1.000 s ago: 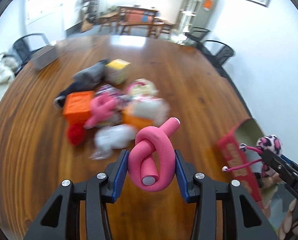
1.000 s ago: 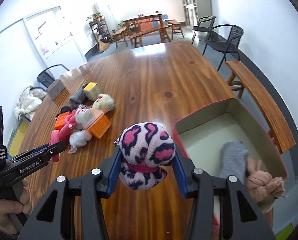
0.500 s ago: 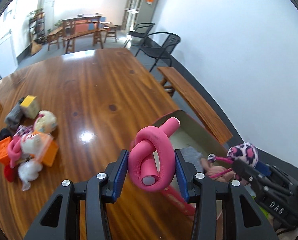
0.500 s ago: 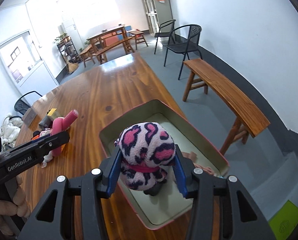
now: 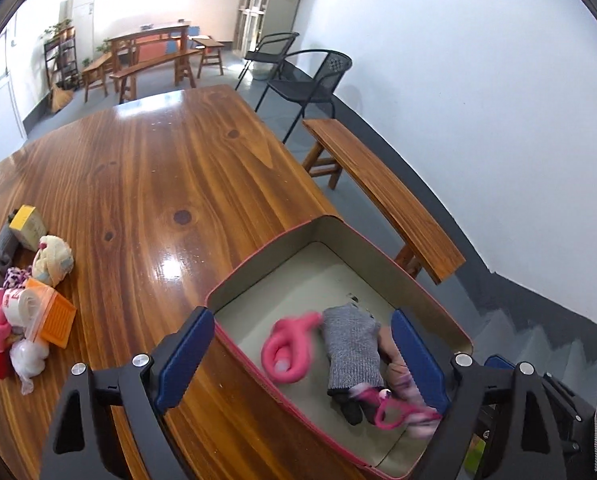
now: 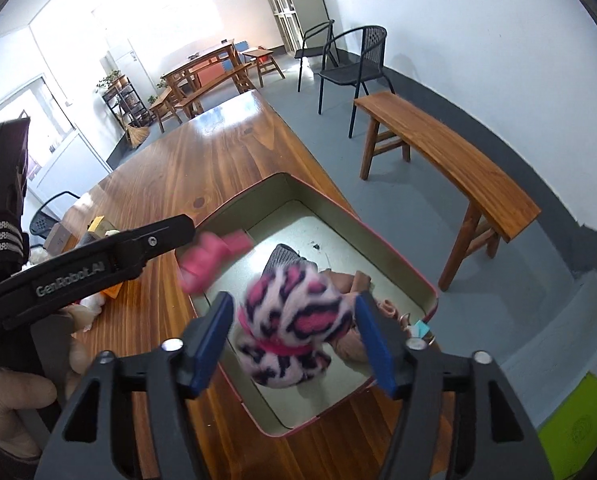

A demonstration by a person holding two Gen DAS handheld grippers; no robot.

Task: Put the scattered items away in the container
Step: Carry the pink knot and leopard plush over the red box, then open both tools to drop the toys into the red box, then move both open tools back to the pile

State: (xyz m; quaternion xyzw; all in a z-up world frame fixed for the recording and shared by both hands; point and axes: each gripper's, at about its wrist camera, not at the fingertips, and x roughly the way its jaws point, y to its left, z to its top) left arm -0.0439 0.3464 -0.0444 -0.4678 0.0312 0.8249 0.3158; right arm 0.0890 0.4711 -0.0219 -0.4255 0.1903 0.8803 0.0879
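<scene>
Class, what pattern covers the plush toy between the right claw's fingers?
Pink and black leopard spots on the plush toy, clearest in the right wrist view.

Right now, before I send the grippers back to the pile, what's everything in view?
Container: one, red rim, table edge.
Knotted foam tube: one, pink, blurred, in container.
Sock: one, grey, inside.
Spotted plush: one, pink-black, blurred, between right fingers over container.
Pile: orange blocks, yellow box, white bundles, on table's left.
Table: one, brown.
Bench: one, wooden, beside table.
Chairs: two, black.
Left gripper: open.
Right gripper: open.
</scene>
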